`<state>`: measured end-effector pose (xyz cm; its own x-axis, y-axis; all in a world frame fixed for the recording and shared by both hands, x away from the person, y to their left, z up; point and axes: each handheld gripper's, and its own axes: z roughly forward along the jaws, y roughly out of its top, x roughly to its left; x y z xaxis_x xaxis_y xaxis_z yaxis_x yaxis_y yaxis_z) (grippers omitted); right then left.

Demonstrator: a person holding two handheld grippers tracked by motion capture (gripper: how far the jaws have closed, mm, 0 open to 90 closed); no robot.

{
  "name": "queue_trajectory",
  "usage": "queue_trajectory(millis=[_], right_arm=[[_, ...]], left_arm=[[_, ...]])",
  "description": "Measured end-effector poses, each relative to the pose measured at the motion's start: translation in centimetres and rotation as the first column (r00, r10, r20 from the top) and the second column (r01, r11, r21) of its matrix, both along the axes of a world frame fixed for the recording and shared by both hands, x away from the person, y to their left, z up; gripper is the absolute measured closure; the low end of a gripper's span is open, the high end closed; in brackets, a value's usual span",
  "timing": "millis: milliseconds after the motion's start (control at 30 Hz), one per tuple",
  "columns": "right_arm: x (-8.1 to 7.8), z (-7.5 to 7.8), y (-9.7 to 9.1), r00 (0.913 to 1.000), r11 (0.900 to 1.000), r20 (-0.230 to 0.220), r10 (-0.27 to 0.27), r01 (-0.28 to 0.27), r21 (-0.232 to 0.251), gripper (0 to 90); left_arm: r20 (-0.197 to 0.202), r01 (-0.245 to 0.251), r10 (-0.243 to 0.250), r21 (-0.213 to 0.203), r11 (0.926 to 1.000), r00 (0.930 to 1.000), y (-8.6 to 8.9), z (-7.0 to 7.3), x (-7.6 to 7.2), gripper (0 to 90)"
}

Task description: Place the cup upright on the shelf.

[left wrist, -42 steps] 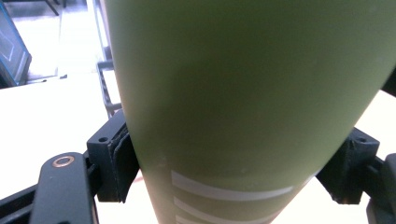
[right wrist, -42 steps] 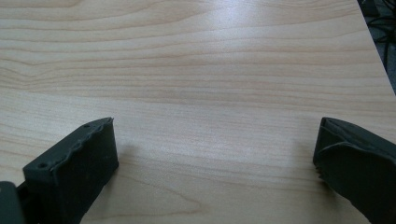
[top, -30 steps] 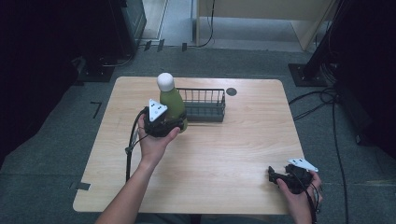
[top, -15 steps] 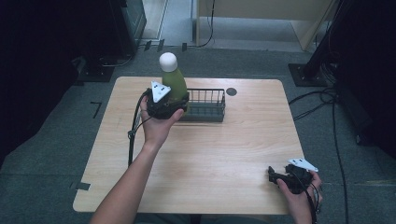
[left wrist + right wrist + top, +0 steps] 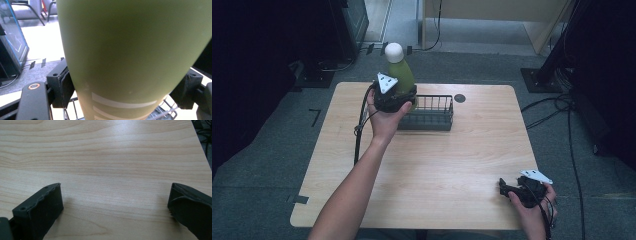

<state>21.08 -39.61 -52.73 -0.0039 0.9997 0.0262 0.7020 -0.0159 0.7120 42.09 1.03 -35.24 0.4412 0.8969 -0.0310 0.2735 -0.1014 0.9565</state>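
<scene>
A green bottle with a white round cap is held upright in the air, with my left gripper shut on its lower body. It hangs over the left end of a dark wire basket at the table's far middle. In the left gripper view the bottle spans most of the frame, white stripes near its base, a pad pressed on either side and basket wires below. My right gripper rests low at the table's front right corner; in its own view the right gripper stands open over bare wood.
The wooden table has a small black disc just right of the basket. Cables lie on the floor to the right, and dark equipment stands beyond the far left corner.
My left hand has carried the bottle upward and away from me, from beside the basket's left end to above it. The right gripper has stayed put.
</scene>
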Motion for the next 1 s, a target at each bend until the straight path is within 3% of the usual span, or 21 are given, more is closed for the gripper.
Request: queue_trajectory(millis=[233,433,1000], right_arm=[[0.0,0.0,0.0,1.0000,1.0000,0.000,0.000,0.000,0.000,0.0],[0.0,0.0,0.0,1.0000,1.0000,0.000,-0.001,0.001,0.001,0.0],[0.0,0.0,0.0,1.0000,1.0000,0.000,0.000,0.000,0.001,0.0]], left_arm=[[-0.013,-0.009,0.008,-0.005,1.0000,0.9999,-0.3,-0.9,1.6,20.7],[-0.021,-0.022,0.022,0.023,0.9995,0.9995,-0.6,-2.0,2.4,20.6],[-0.093,-0.010,0.017,0.079,0.9968,0.9955,-1.6,-5.1,3.3,20.6]])
